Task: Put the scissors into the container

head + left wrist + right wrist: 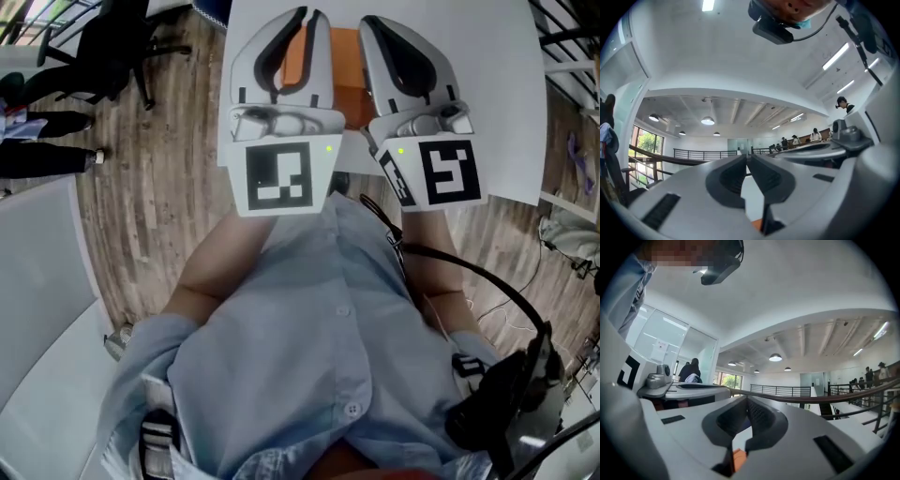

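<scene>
left claw [311,17] and right claw [382,22] side by side, close to the chest, above the near edge of the white desk [487,94]; both tipped out and upward, so that each gripper view takes in ceiling and railings rather than the desk. judged a resting or ready pose, with no reach under way.

left claw [748,157]: clenched, tips together, nothing between the jaws. right claw [746,399]: likewise clenched and empty.

orange thing [345,75] on the desk, below and between the two claws, mostly covered by them; seen again as a sliver low between the jaw roots [757,225] [738,459]. possibly the container, though too hidden to tell.

scissors: in no view; neither gripped nor touched by either claw; whether under the claws, inside the orange thing or elsewhere cannot be told. stage of the task thus not readable from this pose.
</scene>
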`<action>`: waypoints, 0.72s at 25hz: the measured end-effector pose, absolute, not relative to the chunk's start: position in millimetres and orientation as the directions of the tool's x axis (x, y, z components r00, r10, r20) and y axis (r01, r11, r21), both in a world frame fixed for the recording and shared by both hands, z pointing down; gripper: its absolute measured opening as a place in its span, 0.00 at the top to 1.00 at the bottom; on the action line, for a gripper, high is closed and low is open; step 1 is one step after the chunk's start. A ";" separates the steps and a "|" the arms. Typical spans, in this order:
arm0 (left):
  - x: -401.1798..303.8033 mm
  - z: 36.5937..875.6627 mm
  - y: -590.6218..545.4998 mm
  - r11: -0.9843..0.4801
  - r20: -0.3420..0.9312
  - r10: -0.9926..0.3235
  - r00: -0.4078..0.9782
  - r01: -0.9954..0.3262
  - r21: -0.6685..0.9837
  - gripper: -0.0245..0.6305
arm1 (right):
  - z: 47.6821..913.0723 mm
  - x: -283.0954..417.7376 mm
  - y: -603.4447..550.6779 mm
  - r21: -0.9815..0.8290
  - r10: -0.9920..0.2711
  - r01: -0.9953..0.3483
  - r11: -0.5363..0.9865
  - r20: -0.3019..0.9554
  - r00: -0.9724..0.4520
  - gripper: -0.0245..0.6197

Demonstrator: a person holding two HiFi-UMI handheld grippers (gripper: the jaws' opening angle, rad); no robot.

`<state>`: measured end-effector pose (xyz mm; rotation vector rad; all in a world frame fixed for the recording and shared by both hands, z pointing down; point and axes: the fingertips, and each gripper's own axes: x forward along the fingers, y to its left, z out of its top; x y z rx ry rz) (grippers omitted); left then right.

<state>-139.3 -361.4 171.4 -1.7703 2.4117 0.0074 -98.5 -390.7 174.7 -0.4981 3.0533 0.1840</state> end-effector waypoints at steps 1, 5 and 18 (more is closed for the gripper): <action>-135.4 167.1 -362.1 0.300 -0.136 -0.948 -0.286 -0.950 -0.091 0.90 | 170.8 -96.1 -390.9 0.116 -0.318 -0.325 0.939 -0.072 -0.945 0.94; -122.9 156.9 -365.8 0.286 -0.167 -0.949 -0.267 -0.952 -0.105 0.90 | 159.6 -88.0 -394.5 0.134 -0.332 -0.345 0.929 -0.108 -0.937 0.94; -112.6 142.6 -364.3 0.304 -0.195 -0.941 -0.278 -0.944 -0.125 0.90 | 142.5 -69.0 -397.8 0.144 -0.346 -0.366 0.919 -0.148 -0.926 0.95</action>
